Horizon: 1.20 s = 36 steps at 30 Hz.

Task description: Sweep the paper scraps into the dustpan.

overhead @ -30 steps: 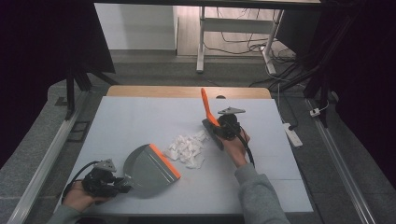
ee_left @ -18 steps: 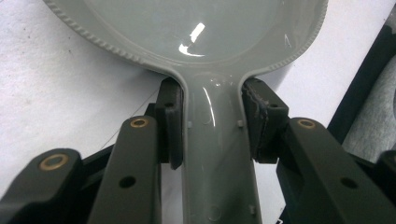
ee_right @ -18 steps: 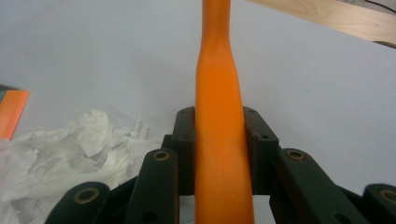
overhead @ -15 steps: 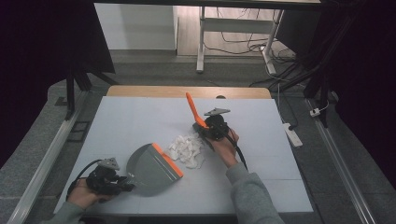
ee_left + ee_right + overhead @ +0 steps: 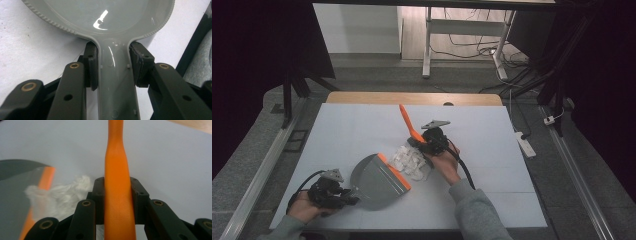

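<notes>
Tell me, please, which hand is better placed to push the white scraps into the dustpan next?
The right. Its claw grips the orange brush right beside the white scraps, opposite the dustpan. The left claw is clamped on the dustpan's handle, steadying it.

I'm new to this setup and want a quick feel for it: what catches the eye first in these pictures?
The bright orange brush handle stands out first, sticking up from the right gripper, which is clamped on it mid-table. Beside it lies a heap of white scraps, at the orange lip of the grey dustpan. The left gripper grips the dustpan's handle near the front-left edge.
</notes>
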{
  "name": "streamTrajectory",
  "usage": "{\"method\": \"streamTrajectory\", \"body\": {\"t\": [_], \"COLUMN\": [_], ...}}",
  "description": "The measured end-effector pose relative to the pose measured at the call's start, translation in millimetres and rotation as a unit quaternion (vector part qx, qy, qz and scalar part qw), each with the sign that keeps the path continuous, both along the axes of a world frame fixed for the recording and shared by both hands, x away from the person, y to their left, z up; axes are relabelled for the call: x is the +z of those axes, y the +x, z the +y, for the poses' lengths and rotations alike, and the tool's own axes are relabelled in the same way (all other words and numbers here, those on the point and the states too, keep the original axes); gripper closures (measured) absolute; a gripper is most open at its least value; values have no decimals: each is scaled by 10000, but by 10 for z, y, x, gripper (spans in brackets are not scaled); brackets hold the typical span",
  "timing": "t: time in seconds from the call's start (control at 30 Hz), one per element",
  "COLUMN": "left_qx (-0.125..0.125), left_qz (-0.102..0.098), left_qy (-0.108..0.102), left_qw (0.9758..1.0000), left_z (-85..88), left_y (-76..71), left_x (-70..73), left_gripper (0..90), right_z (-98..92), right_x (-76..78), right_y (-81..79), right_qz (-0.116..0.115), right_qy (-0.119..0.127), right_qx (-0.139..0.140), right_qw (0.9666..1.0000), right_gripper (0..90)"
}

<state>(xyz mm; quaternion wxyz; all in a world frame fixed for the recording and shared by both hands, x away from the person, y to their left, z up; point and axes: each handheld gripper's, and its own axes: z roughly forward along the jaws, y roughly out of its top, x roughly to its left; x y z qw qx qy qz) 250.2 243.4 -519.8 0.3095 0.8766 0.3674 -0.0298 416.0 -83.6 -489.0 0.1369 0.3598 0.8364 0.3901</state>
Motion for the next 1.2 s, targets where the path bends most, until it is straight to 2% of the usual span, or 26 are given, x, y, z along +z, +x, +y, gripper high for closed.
{"method": "streamTrajectory", "body": {"t": [0.07, 0.3, 0.57, 0.9, 1.1, 1.2], "left_qx": [-7, -40, -36, -40, -42, -37], "left_qz": [4, -3, -1, -8, -10, -7], "left_qy": [-4, 3, -9, -20, -23, -26], "left_qw": [10000, 10000, 10000, 10000, 10000, 10000], "left_z": [-7, -36, -50, -57, -60, -60], "left_y": [3, 12, 21, 24, 26, 26], "left_x": [-1, -3, -2, -5, -4, -5], "left_gripper": [622, 622, 622, 622, 622, 622], "right_z": [60, 268, 314, 443, 544, 580], "right_x": [-5, -8, -2, 17, 43, 92], "right_y": [-46, -200, -263, -383, -480, -546], "right_qz": [73, 64, 66, 34, -28, -87], "right_qy": [87, 110, 82, 56, 56, 142], "right_qx": [126, 453, 563, 852, 1181, 1350], "right_qw": [9999, 9989, 9984, 9963, 9930, 9907], "right_gripper": [703, 703, 703, 703, 703, 703]}}
